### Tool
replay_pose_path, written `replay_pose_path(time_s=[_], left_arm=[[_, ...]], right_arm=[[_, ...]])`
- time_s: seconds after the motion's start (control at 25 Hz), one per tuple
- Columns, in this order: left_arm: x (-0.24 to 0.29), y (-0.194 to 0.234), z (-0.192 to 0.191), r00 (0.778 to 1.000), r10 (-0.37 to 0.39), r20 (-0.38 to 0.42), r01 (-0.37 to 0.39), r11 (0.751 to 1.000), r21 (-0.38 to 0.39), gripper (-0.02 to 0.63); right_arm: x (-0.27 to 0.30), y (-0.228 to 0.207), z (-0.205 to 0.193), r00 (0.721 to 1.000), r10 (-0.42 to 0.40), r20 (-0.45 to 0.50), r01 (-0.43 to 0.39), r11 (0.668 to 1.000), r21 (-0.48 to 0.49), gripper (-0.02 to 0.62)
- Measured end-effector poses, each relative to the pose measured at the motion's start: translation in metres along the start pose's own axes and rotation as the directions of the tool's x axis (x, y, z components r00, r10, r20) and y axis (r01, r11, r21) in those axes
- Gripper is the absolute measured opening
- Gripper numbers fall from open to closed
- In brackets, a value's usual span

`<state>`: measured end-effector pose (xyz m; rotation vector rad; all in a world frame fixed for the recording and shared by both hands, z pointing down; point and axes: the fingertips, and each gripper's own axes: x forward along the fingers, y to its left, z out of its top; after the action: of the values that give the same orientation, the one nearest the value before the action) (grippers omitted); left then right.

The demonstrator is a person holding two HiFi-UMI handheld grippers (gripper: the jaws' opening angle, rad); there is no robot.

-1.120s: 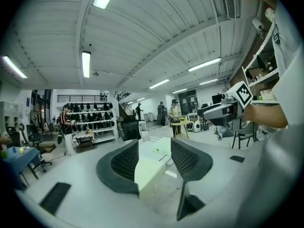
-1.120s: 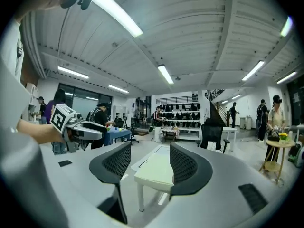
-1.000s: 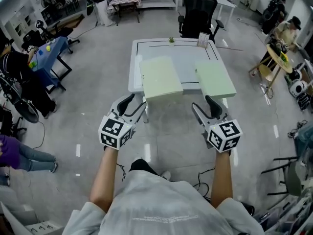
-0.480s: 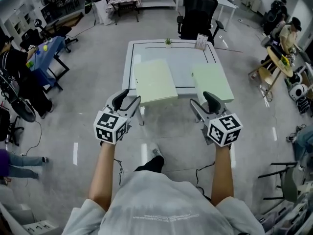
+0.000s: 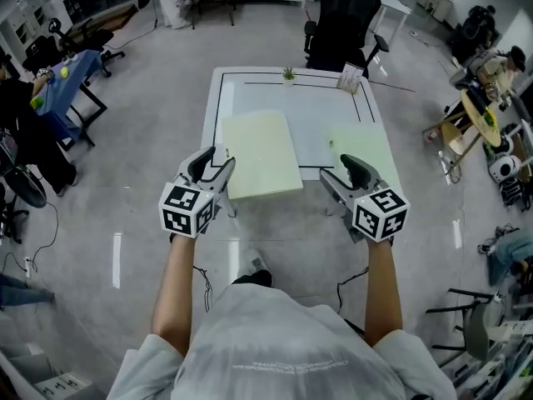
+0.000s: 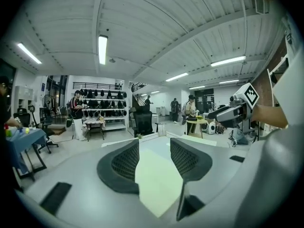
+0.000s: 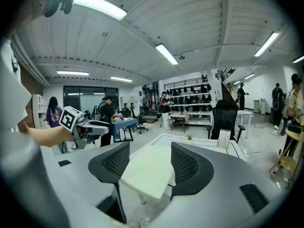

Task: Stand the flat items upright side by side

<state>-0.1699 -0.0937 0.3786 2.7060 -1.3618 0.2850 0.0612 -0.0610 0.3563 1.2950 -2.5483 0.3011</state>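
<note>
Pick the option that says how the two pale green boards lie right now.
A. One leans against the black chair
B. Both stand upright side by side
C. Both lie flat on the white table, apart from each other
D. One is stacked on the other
C: the left board and the right board both lie flat on the white table, with bare tabletop between them and their near ends overhanging its edge.

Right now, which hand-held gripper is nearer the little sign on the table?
Right. The right hand-held gripper hovers by the near edge on the side of the sign; the left hand-held gripper is across at the other near corner.
</note>
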Motion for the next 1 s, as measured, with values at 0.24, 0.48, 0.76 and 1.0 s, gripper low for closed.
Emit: replay_pose_path(time_s=[0.24, 0.48, 0.76, 1.0], left_arm=[[0.050, 0.048, -0.017, 0.997, 0.044, -0.058, -0.045, 0.999, -0.013, 0.221], [0.071, 0.061, -0.049, 0.995, 0.019, -0.099, -0.031, 0.992, -0.120, 0.221], [0.079, 0.044, -0.125, 0.977, -0.043, -0.210, -0.032, 0.940, -0.340, 0.245], [0.066, 0.028, -0.188, 0.945, -0.046, -0.323, -0.114, 0.881, -0.459, 0.275]], right_arm=[[0.078, -0.032, 0.006, 0.996, 0.064, -0.057, -0.064, 0.998, 0.002, 0.285], [0.133, -0.042, -0.028, 0.977, 0.145, -0.155, -0.137, 0.989, 0.060, 0.290], [0.153, -0.062, -0.111, 0.946, 0.195, -0.261, -0.130, 0.961, 0.246, 0.291], [0.151, -0.064, -0.172, 0.888, 0.284, -0.361, -0.168, 0.933, 0.318, 0.301]])
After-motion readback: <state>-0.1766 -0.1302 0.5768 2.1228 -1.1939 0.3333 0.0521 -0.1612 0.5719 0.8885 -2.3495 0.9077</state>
